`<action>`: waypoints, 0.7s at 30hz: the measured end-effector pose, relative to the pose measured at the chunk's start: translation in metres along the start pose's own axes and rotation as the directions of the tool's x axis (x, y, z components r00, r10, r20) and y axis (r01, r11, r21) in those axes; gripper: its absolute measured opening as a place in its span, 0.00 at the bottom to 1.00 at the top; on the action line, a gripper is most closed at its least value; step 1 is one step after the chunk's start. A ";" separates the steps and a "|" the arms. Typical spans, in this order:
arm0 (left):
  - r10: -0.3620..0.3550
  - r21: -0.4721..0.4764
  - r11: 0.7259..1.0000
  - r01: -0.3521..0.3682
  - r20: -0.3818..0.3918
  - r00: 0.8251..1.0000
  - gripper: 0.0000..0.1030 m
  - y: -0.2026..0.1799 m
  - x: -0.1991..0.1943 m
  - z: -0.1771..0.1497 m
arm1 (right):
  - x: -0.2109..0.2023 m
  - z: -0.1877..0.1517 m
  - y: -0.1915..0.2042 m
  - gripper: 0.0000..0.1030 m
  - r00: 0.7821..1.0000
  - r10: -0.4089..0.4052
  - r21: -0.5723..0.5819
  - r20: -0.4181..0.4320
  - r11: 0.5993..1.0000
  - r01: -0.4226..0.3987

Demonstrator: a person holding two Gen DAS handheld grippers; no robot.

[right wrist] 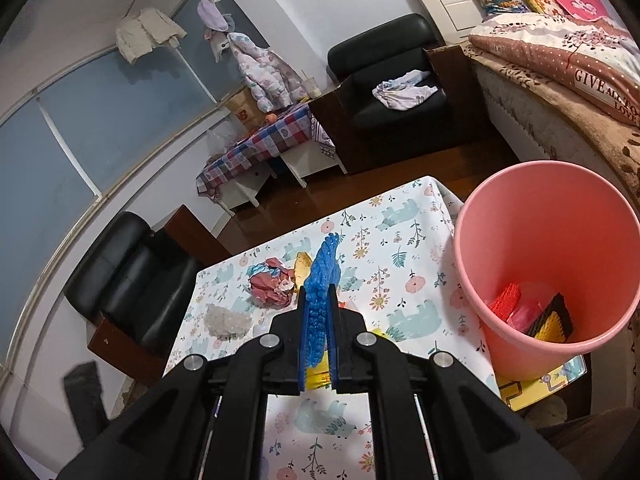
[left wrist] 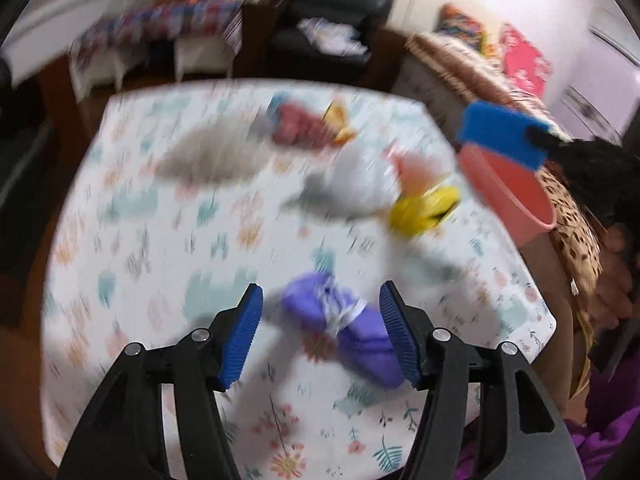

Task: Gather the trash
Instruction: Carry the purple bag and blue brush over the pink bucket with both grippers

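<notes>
where table (right wrist: 404, 216) edge ends, pink bin (right wrist: 472, 280) overhanging

The whole left wrist view is smeared by motion: the purple wad (left wrist: 344, 328) near the bottom centre and the yellow scrap (left wrist: 420, 210) right of centre have no clear outline. In the right wrist view, the closed right tool (right wrist: 320, 280) hides part of the table (right wrist: 400, 240), and the pink bin (right wrist: 560, 272) hides the table's corner at right.
</notes>
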State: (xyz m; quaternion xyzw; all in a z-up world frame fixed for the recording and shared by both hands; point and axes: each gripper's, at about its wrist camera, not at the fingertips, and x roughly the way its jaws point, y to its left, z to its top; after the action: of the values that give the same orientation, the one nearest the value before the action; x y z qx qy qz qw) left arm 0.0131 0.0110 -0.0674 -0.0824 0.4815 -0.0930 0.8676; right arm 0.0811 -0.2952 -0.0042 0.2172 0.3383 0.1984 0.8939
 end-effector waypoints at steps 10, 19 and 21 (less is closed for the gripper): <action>-0.026 -0.092 0.996 0.015 -0.114 0.993 0.59 -0.017 0.032 0.005 | -0.001 -0.005 -0.003 0.07 1.000 0.011 0.003 -0.006 1.000 -0.011; -0.005 0.052 0.999 0.008 -0.057 0.998 0.22 -0.054 0.028 0.012 | -0.013 -0.007 -0.021 0.07 1.000 -0.013 0.013 0.025 1.000 0.013; -0.020 0.082 0.996 0.021 -0.017 1.000 0.22 -0.062 0.020 0.016 | -0.015 -0.008 -0.026 0.07 0.999 -0.021 0.017 0.032 1.000 0.020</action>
State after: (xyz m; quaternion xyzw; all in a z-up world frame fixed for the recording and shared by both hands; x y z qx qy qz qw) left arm 0.0321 -0.0531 -0.0609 -0.0507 0.4835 -0.1222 0.8653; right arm 0.0706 -0.3224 -0.0153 0.2243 0.3276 0.1827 0.8994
